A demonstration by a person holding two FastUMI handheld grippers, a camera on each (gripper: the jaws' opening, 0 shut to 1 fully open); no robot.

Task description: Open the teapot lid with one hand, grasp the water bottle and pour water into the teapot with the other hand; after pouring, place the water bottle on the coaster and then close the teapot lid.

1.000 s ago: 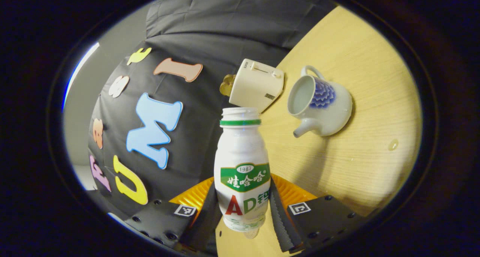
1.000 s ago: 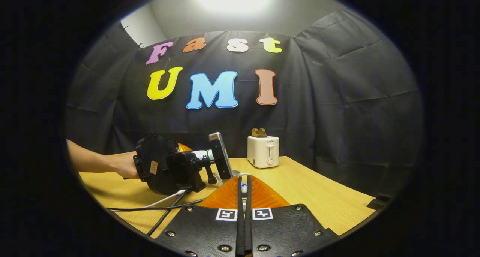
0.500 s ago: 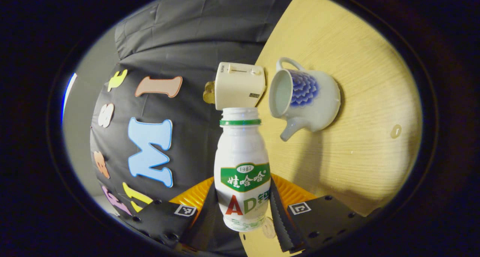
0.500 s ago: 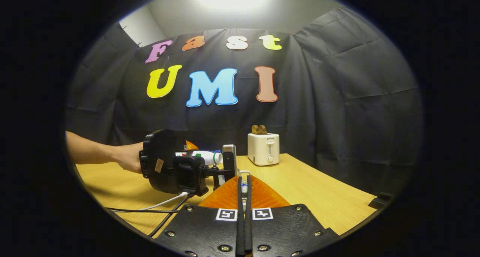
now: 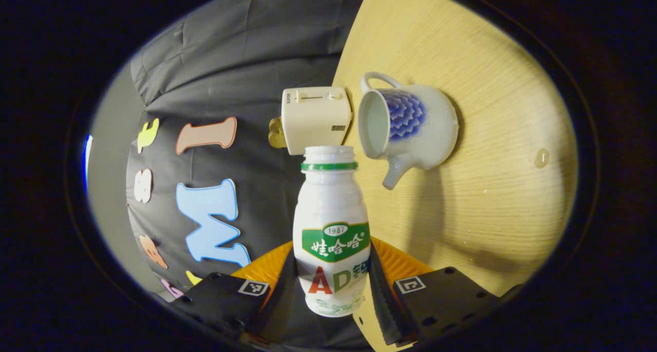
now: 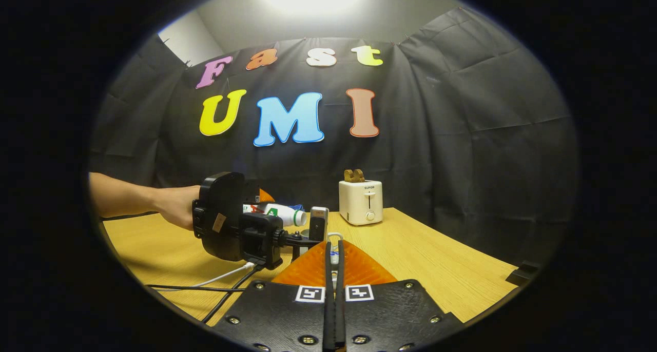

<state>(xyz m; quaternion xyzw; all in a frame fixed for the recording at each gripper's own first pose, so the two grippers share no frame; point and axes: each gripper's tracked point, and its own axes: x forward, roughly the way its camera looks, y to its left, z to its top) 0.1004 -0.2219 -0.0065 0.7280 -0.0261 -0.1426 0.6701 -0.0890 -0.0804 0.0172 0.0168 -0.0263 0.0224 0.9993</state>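
Left gripper view: the left tool (image 5: 332, 285) grips the water bottle (image 5: 331, 234), one finger pressed on each side of its lower body. The bottle is uncapped, with a green ring below its open mouth. The view is rolled, so the tabletop (image 5: 493, 198) rises on the right and the booth wall lies on the left. Ahead of the tool and just right of the bottle's mouth stands the teapot (image 5: 408, 126), white with a blue petal pattern; its top is open and lidless, its spout points back toward the tool, and its handle lies on the far side. The bottle's mouth is near the teapot's rim, though whether it touches cannot be told. Directly beyond the bottle's mouth is a white toaster (image 5: 315, 118) with a brown item in its slot.

Right gripper view: the right tool (image 6: 333, 280) has its fingers closed nearly together; what lies between their tips cannot be made out. Ahead and to its left, a hand (image 6: 177, 211) holds the left tool (image 6: 231, 226) with the bottle (image 6: 277, 213) lying nearly level, mouth toward the right. The toaster (image 6: 361, 202) stands farther ahead, slightly right.
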